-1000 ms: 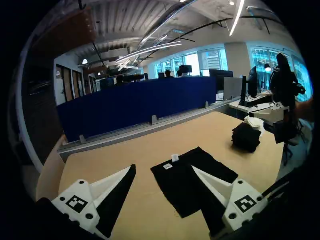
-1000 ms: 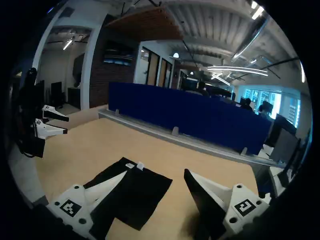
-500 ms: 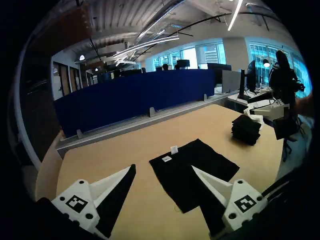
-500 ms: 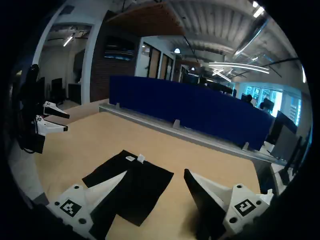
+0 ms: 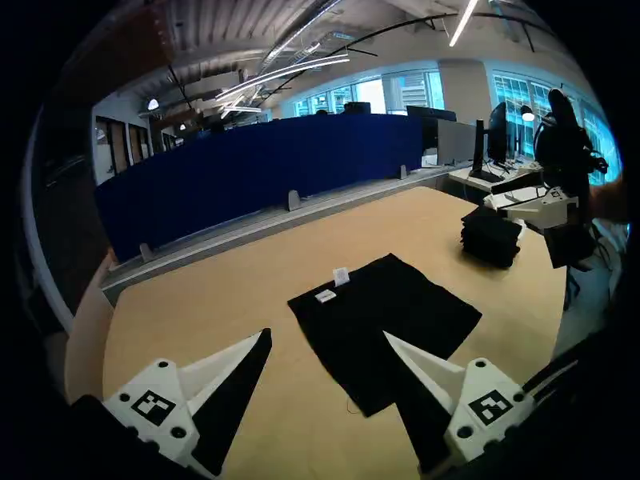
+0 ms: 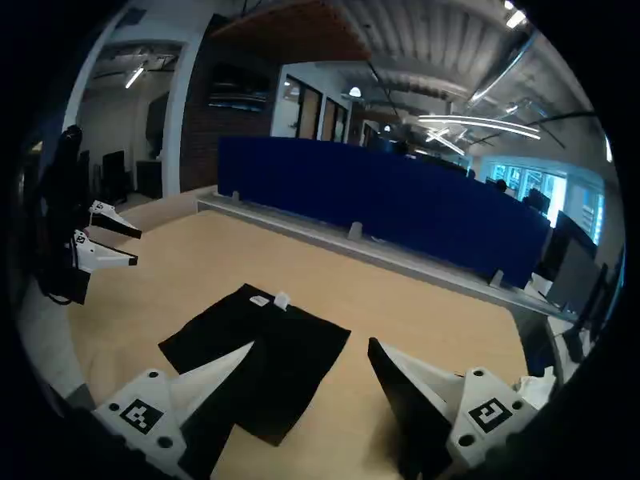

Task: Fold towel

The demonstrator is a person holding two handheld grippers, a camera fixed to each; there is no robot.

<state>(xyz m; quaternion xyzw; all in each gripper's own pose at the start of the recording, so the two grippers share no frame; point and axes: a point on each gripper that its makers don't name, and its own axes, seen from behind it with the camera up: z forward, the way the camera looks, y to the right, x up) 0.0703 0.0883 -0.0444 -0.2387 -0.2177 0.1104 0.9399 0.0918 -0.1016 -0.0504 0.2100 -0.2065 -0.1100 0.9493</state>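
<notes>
Left hand-held gripper (image 5: 327, 334) hangs above the near edge of the surface (image 5: 200, 312), its two white fingers spread wide with nothing between them. From its own view the black towel (image 5: 384, 316) lies flat on the pale wood just ahead and a little toward its right finger, whose tip overlaps the cloth's near edge in the picture; I cannot tell whether it touches. Two small white tags (image 5: 342, 276) sit on the towel's far edge.

Right hand-held gripper (image 6: 312, 342) is likewise wide open and holds nothing. In the right gripper view the towel (image 6: 264, 336) lies ahead toward its left finger, whose tip overlaps the cloth's near side in the picture. From here the left hand-held gripper shows far off at the left rim, above the surface's edge and well apart from the towel.

In the left gripper view, a stack of folded dark cloths (image 5: 490, 236) rests near the far right corner of the surface, well apart from the towel, and the right hand-held gripper shows just beyond it, fingers pointing inward. A long blue partition (image 5: 256, 180) runs along the far side of the surface, with a grey rail at its foot. Monitors (image 5: 500, 148) stand on a desk past the right end.
</notes>
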